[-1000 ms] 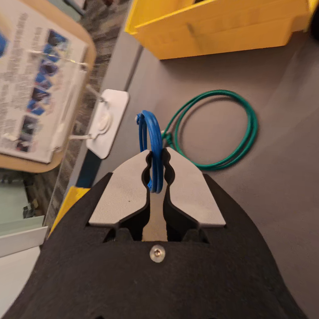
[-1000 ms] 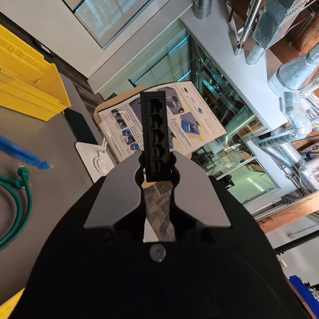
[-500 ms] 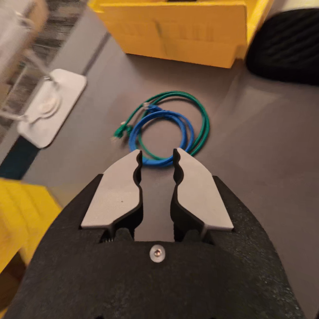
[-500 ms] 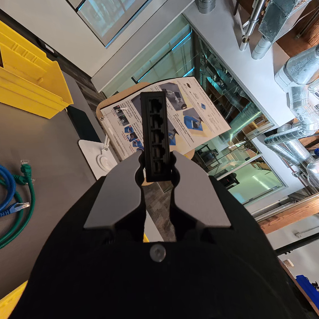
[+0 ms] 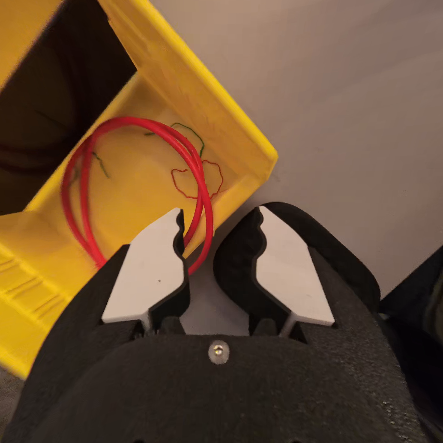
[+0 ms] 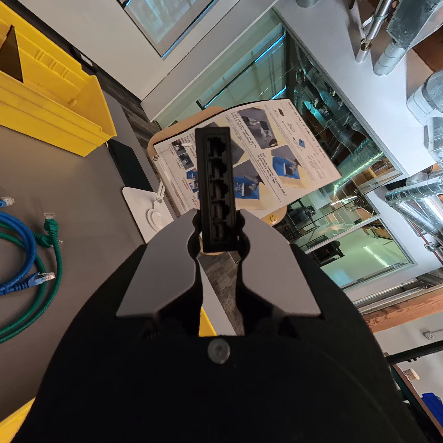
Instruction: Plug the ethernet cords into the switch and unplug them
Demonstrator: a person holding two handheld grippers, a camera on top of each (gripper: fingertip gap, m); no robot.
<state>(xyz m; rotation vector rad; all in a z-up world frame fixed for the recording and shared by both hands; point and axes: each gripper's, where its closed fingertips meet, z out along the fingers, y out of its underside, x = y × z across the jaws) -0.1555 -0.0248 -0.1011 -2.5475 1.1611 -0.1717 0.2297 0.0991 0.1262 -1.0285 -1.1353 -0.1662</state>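
My right gripper [image 6: 217, 213] is shut on the lower end of a black switch [image 6: 217, 167], held upright off the table with its row of ports facing the camera. A coiled blue cord [image 6: 31, 242] lies on a coiled green cord [image 6: 58, 261] on the grey table [image 6: 84, 191], at the left of the right wrist view. My left gripper [image 5: 219, 211] is open wide over the corner of a yellow bin [image 5: 191, 96]. A coiled red cord [image 5: 130, 119] lies in that bin, and its near loop runs between the fingers, close to the left finger [image 5: 153, 263].
Thin green and red wire ties lie on the bin floor. A black rounded object [image 5: 335, 244] sits right of the bin. Another yellow bin [image 6: 48, 103] stands at the table's far left. A sheet on a wooden board [image 6: 275, 148] stands on a white base [image 6: 141, 206] beyond the table edge. The gap from one gripper's tips to the other's is roughly 45 cm.
My left gripper let go of the blue cord, which now lies on the green one. It swung to the yellow bin and opened wider around the red cord. The right gripper barely moved.
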